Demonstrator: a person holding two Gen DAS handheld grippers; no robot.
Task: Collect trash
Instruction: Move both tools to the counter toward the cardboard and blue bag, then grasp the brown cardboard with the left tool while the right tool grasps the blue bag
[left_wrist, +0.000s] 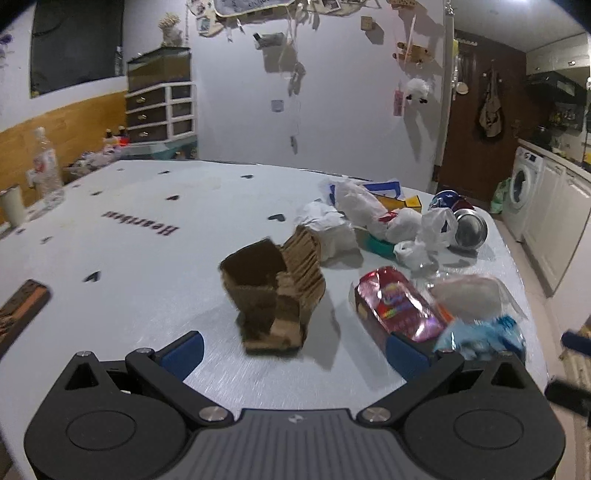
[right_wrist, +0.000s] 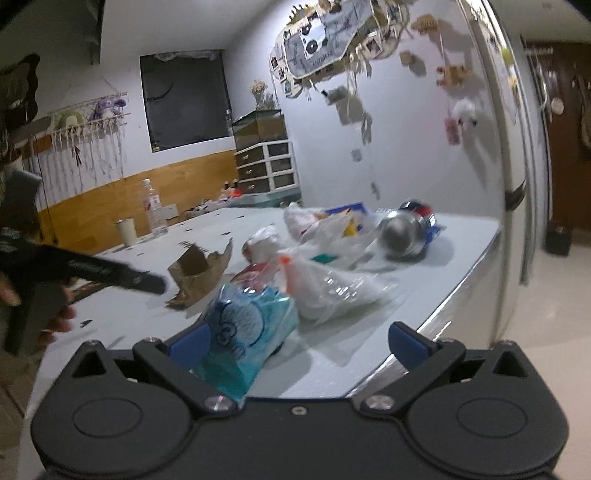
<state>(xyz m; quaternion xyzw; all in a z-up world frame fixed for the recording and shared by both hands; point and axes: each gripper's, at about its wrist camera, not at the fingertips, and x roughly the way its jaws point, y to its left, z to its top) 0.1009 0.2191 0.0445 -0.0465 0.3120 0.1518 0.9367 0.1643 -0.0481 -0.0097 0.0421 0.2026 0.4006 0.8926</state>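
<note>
Where the left wrist view looks across the pale table (left_wrist: 140, 306) from its near edge, the left gripper (left_wrist: 294, 351) shows both blue-padded fingers (left_wrist: 184, 350) spread wide with nothing between them; just ahead stands a torn brown cardboard carton (left_wrist: 275, 295), upright and ragged at the top. Only this view shows the pink foil wrapper (left_wrist: 397, 304) lying flat to the right of the carton, the crumpled white bags (left_wrist: 354, 218) heaped behind it, and a washing machine (left_wrist: 522, 188) far right. The right wrist view sees the same heap from the table's corner and adds what the other lacks — the left tool's dark finger (right_wrist: 122, 277) reaching toward the carton (right_wrist: 199, 275), and a water bottle (right_wrist: 153, 210) with a cup (right_wrist: 126, 232) at the far side. The right gripper (right_wrist: 297, 347) is likewise wide open; a blue printed plastic bag (right_wrist: 245, 328), crinkled and translucent, lies against its left finger (right_wrist: 186, 347), though no grip is visible. Beside that bag rests a clear plastic bag (right_wrist: 332, 291) with an orange tip, and farther back a dented metal can (right_wrist: 402, 230) lies on its side — its base faces the camera. All the trash sits on the table's right half, near its edge.
</note>
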